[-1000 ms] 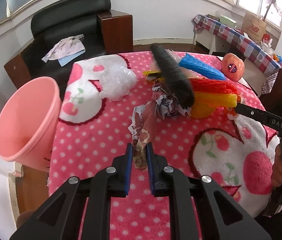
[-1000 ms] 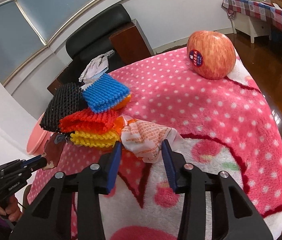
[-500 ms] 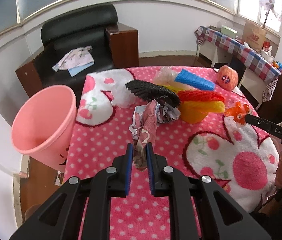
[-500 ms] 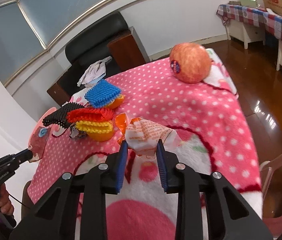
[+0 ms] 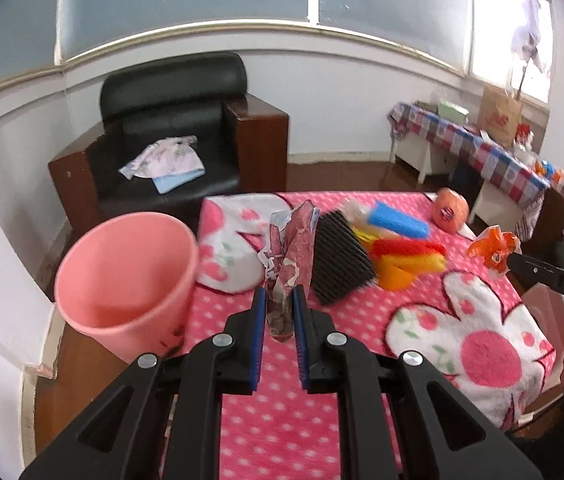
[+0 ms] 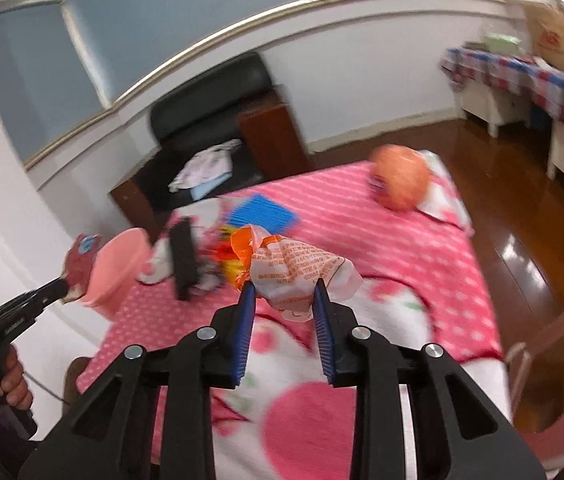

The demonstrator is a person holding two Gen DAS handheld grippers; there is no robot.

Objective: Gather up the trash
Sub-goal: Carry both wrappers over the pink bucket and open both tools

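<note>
Left gripper [image 5: 278,304]: its two blue-padded jaws were clamped on a crumpled reddish paper scrap [image 5: 290,256], which stood up from between the pads, clear of the table.
Right gripper [image 6: 285,300]: its jaws had just been closing, and now pinched a crumpled white and orange wrapper [image 6: 295,270] between the blue pads, lifted off the cloth (in the left view its orange end showed at the far right edge).
Pink bin [image 5: 126,280]: a plain pink plastic bucket, mouth open and tilted toward the camera, stood off the table's left edge, just beside the paper scrap in the left view.
Table [image 5: 361,320]: covered by a pink fleece cloth with white polka dots and white cartoon patches with cherries.
Foam nets [image 5: 405,250]: a loose heap of black, red, yellow and blue ribbed foam sleeves lay near the table's middle, just right of the held scrap.
Apple [image 6: 401,178]: a red-orange apple with a small sticker rested near the far right corner of the table, well apart from both grippers.
Armchair [image 5: 170,128]: black leather with dark wooden sides, behind the table against the wall, with folded pale cloths on its seat.
Person's hand [image 6: 12,376]: gripped the left gripper's handle at the lower left of the right view.
Sharpness: the right view was blurred.
</note>
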